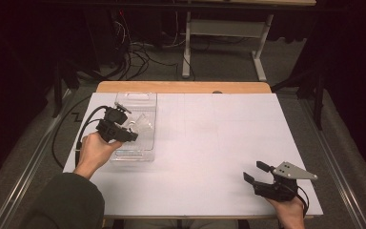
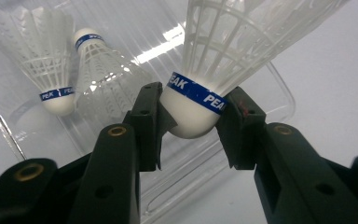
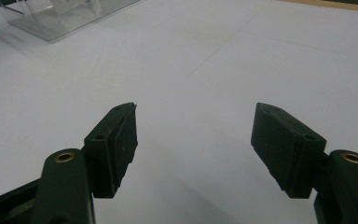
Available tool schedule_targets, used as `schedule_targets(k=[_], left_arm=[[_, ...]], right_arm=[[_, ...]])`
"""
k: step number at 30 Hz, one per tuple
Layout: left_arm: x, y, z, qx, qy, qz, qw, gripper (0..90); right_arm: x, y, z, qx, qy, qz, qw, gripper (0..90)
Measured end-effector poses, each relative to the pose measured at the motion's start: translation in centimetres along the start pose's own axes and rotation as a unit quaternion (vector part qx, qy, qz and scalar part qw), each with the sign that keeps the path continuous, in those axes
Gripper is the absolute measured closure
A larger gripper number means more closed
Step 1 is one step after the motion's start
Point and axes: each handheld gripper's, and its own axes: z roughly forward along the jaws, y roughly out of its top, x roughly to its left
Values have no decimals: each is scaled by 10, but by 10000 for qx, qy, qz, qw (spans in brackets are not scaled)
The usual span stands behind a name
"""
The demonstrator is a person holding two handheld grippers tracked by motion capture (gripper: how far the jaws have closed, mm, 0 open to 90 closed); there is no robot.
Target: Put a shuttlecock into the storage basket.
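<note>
My left gripper (image 2: 196, 97) is shut on a white shuttlecock (image 2: 193, 112), its pads pressing the rounded cork just below the blue PEAK band, with the skirt pointing up and away. It hangs over a clear plastic box (image 2: 279, 88) in which two more shuttlecocks (image 2: 51, 60) (image 2: 102, 70) lie. In the high view the left gripper (image 1: 128, 130) and its shuttlecock (image 1: 143, 123) are above the box (image 1: 136, 98) at the table's left. My right gripper (image 1: 253, 171) rests near the front right, open with nothing between its fingers (image 3: 116, 140).
A white sheet (image 1: 209, 143) covers the table, with a wooden strip (image 1: 181, 87) showing at the far edge. Beyond it are floor cables (image 1: 133, 57) and a desk's legs (image 1: 187, 47). The left gripper's cable (image 1: 83, 126) loops off the table's left side.
</note>
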Motion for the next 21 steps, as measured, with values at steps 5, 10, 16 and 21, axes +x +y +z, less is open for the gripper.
schedule_targets(k=[5, 10, 16, 21], left_arm=[[2, 2, 6, 139, 69, -10, 9999, 624], [5, 2, 11, 241, 91, -89, 9996, 624], [10, 0, 16, 361, 55, -145, 9992, 622], [11, -3, 19, 423, 54, -176, 9989, 621]], right_arm=[[0, 0, 1, 8, 23, -24, 10000, 321], [0, 0, 0, 3, 32, -19, 10000, 321], [0, 0, 0, -6, 32, -18, 10000, 321], [0, 0, 0, -12, 36, -9, 10000, 320]])
